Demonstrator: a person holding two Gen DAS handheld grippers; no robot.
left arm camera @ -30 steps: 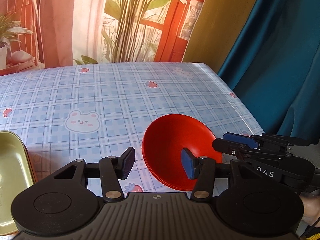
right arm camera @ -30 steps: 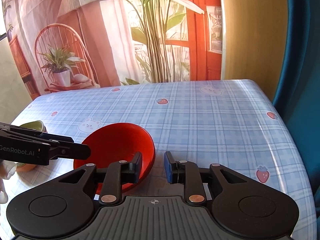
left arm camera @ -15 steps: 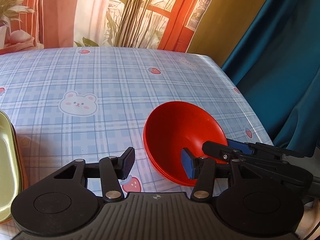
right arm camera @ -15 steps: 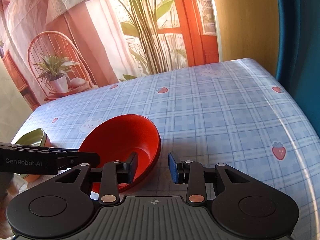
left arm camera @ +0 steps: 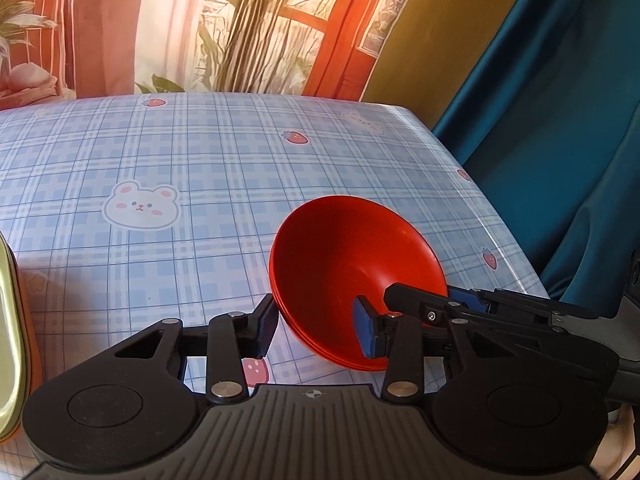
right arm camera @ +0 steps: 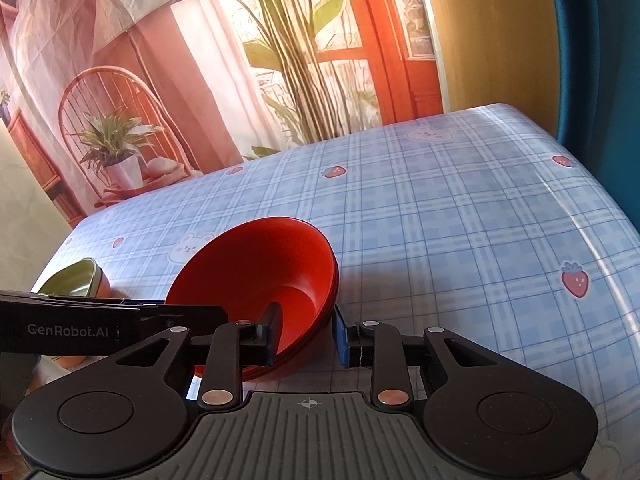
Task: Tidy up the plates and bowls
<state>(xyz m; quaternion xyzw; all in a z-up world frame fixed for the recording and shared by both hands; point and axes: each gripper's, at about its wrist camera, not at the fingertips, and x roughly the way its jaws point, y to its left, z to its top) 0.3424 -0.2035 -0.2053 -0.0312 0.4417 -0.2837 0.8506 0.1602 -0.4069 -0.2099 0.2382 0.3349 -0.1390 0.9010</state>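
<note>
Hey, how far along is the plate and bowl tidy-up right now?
Done: the red bowls look nested, layered rims showing. In hand: both the left gripper and the right gripper straddle the stack's rim, jaws open, nothing clamped yet. Left: the green dishes sit apart at the table's left edge.

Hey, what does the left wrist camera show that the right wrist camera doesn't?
Only the left wrist view shows the teal curtain beside the table and the left gripper straddling the near rim of the red bowls. Only the right wrist view shows the painted chair on the backdrop and the right gripper with one finger inside the bowls, one outside. Both share the red bowls, which look stacked and tilted, the green dish and the plaid tablecloth.
</note>
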